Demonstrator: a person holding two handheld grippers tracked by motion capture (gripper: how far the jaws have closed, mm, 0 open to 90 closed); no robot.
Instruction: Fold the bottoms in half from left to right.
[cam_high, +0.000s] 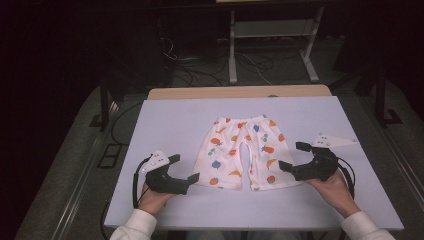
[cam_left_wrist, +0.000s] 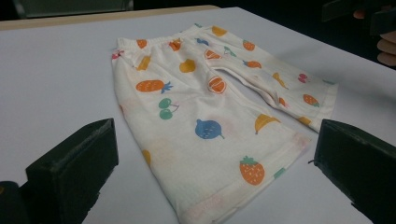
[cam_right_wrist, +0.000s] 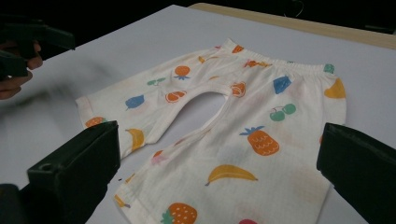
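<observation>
White table (cam_high: 165, 120) — shorts (cam_high: 242, 152) flat; room seemingly dark.

small white fruit-print shorts (cam_high: 243, 152) lie flat, unfolded, mid-table, waistband far, both leg hems toward the person.

No lettering, label, brand or number can be read anywhere. The shorts (cam_high: 243, 153) at centre frame carry printed fruit pictures, with no words among them, and the white counter (cam_high: 170, 120) beneath bears no markings.
</observation>
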